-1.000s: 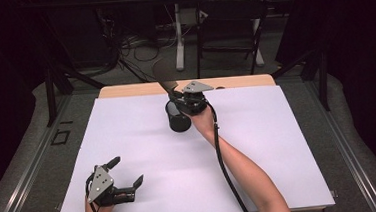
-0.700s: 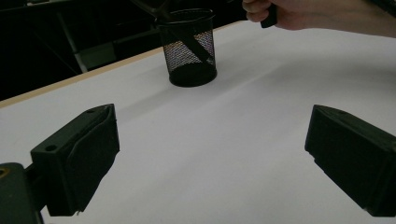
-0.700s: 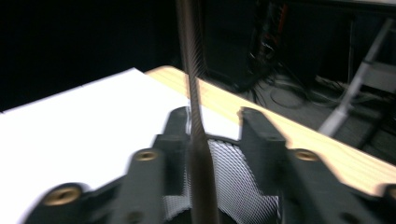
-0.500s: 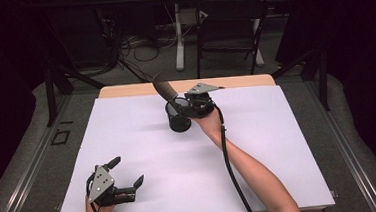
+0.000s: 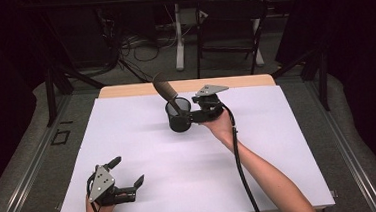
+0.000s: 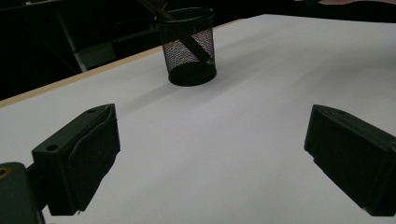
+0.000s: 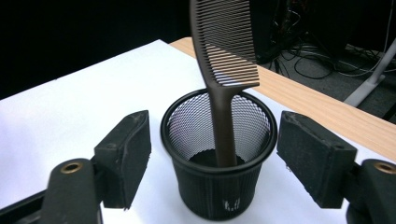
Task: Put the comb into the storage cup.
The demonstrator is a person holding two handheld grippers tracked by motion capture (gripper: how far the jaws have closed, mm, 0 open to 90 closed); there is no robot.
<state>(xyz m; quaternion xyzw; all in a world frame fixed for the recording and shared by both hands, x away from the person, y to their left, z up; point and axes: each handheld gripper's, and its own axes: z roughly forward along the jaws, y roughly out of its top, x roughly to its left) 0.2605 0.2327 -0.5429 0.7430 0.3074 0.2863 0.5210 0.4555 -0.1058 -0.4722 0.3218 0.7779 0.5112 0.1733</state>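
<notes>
Your table and what stands on it

You work at a wooden table (image 5: 125, 90) covered by a white sheet (image 5: 279, 144); only a strip of wood shows at the far edge. On the sheet, near that far edge, stands a black mesh cup (image 5: 179, 115), upright.

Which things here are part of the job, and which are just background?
In the job:
- comb, standing handle-down in the cup
- mesh cup
- right tongs, just opened, either side of the cup without touching

Not in it:
- left tongs, open, idle at the near edge
- chair
- floor cables
</notes>
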